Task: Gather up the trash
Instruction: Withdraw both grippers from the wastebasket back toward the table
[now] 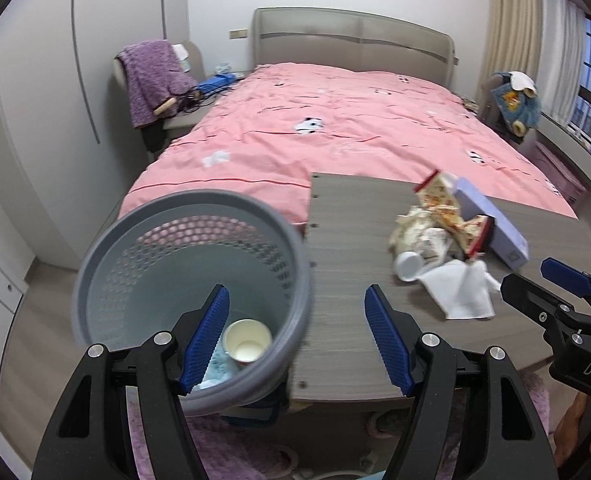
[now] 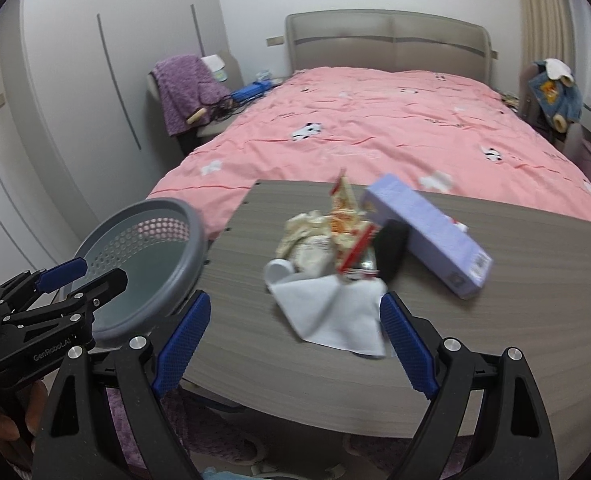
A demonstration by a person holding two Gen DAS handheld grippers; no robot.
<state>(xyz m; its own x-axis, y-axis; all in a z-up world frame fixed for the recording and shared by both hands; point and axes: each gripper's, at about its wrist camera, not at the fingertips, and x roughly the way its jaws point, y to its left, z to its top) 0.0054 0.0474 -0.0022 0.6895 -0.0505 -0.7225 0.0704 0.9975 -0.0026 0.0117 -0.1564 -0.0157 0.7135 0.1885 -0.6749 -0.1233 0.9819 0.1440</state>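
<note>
A grey perforated bin [image 1: 191,280] stands at the left end of a grey wood-grain table [image 1: 355,340]; a paper cup [image 1: 247,340] and a crumpled wrapper lie in its bottom. My left gripper [image 1: 297,340] hangs open, its left finger over the bin's mouth and its right finger over the table, holding nothing. On the table lies a trash heap: a white tissue [image 2: 335,312], a small white cup [image 2: 277,272], crumpled paper [image 2: 307,236], a red-and-yellow wrapper [image 2: 347,232], a black object [image 2: 391,248] and a lilac box [image 2: 427,232]. My right gripper [image 2: 293,344] is open just before the tissue, empty.
Behind the table is a bed with a pink duvet [image 2: 375,132]. A chair draped with a purple cloth [image 2: 183,92] stands at its left, a wardrobe [image 2: 75,100] beyond. A purple rug [image 2: 215,432] lies under the table. A chair with a denim jacket [image 2: 555,92] stands right.
</note>
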